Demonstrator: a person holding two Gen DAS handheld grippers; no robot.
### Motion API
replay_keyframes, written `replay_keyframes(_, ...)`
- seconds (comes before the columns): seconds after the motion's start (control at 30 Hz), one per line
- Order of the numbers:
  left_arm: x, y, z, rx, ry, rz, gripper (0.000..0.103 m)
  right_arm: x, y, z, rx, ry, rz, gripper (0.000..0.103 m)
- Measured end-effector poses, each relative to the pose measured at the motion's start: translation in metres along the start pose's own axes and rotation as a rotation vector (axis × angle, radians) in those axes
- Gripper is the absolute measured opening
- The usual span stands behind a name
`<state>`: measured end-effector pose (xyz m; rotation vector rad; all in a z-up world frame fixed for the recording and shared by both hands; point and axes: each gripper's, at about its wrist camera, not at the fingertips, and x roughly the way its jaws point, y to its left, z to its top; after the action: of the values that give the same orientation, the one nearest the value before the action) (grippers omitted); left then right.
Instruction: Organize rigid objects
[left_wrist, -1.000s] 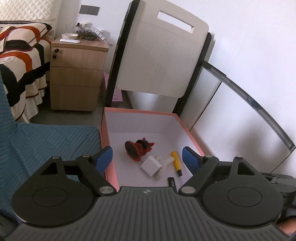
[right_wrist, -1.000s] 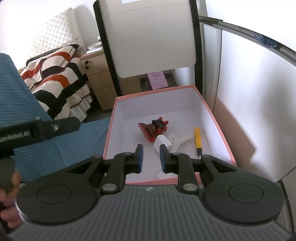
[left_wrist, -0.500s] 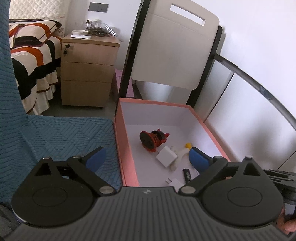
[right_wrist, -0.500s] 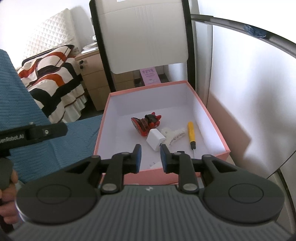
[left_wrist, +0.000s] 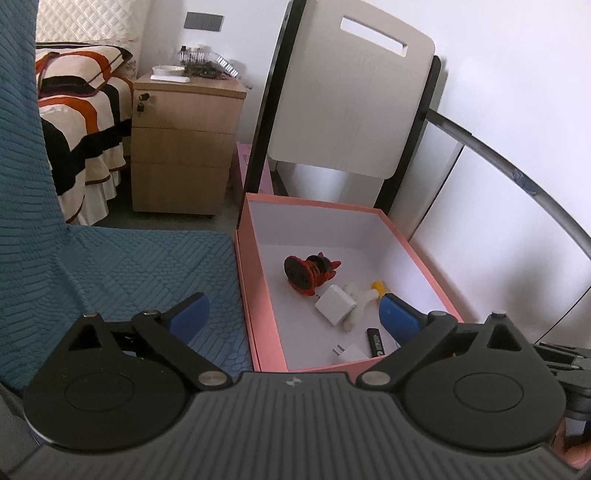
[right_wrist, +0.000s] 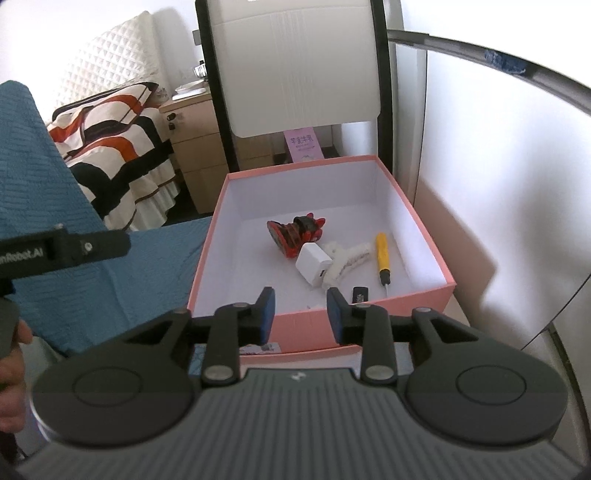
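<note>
A pink box (left_wrist: 246, 291) (right_wrist: 413, 299) with a white inside holds a red and black toy (left_wrist: 308, 271) (right_wrist: 295, 232), a white charger cube (left_wrist: 335, 309) (right_wrist: 313, 266), a white fuzzy piece (right_wrist: 349, 258), a yellow screwdriver (right_wrist: 382, 258), a black stick (left_wrist: 376, 341) (right_wrist: 360, 294) and a small white plug (left_wrist: 349, 351). My left gripper (left_wrist: 293, 312) stands wide open over the box's near left wall, nothing between its pads. My right gripper (right_wrist: 301, 310) hovers before the box's near wall, its jaws opening and empty.
Blue quilted fabric (left_wrist: 122, 269) covers the seat left of the box. A folded white board in a black frame (left_wrist: 347, 96) leans behind it, with white panels (right_wrist: 498, 166) on the right. A wooden nightstand (left_wrist: 181, 144) and a striped bed (left_wrist: 77, 122) stand further back.
Both grippers have drawn back from the box, which now sits further from them. The left jaws have spread wider; the right jaws have parted from nearly shut.
</note>
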<state>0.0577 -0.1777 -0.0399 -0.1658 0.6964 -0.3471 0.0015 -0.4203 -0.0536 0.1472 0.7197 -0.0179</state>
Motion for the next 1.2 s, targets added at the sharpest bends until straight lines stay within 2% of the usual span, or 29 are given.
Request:
replay_keyframes(0.3, -0.017, -0.003, 0.002, 0.002, -0.022, 0.004, 0.102, -0.009, 0.006, -0.003, -0.007, -0.006, 0.007, 0.034)
replay_keyframes(0.83, -0.015, -0.008, -0.004, 0.013, -0.004, 0.009, 0.103, -0.007, 0.002, -0.003, 0.003, 0.007, -0.023, 0.034)
replay_keyframes(0.9, -0.015, -0.009, -0.004, 0.014, -0.002, 0.010, 0.103, -0.006, 0.001, -0.003, -0.002, 0.013, -0.019, 0.043)
replay_keyframes(0.93, -0.015, -0.009, -0.004, 0.014, -0.003, 0.010, 0.103, -0.006, 0.002, -0.003, -0.006, 0.012, -0.019, 0.056)
replay_keyframes(0.97, -0.015, -0.009, -0.004, 0.013, -0.003, 0.009, 0.103, -0.006, 0.002, -0.003, -0.007, 0.009, -0.019, 0.075)
replay_keyframes(1.03, -0.015, -0.010, -0.004, 0.018, -0.008, 0.018, 0.103, -0.006, 0.001, -0.003, 0.004, 0.000, -0.015, 0.099)
replay_keyframes(1.07, -0.014, -0.010, -0.004, 0.022, -0.011, 0.022, 0.103, -0.006, 0.000, -0.004, 0.010, -0.004, -0.011, 0.103)
replay_keyframes(1.2, -0.015, -0.013, -0.005, 0.030, -0.013, 0.033, 0.103, -0.004, 0.000, -0.002, 0.005, 0.006, -0.028, 0.103)
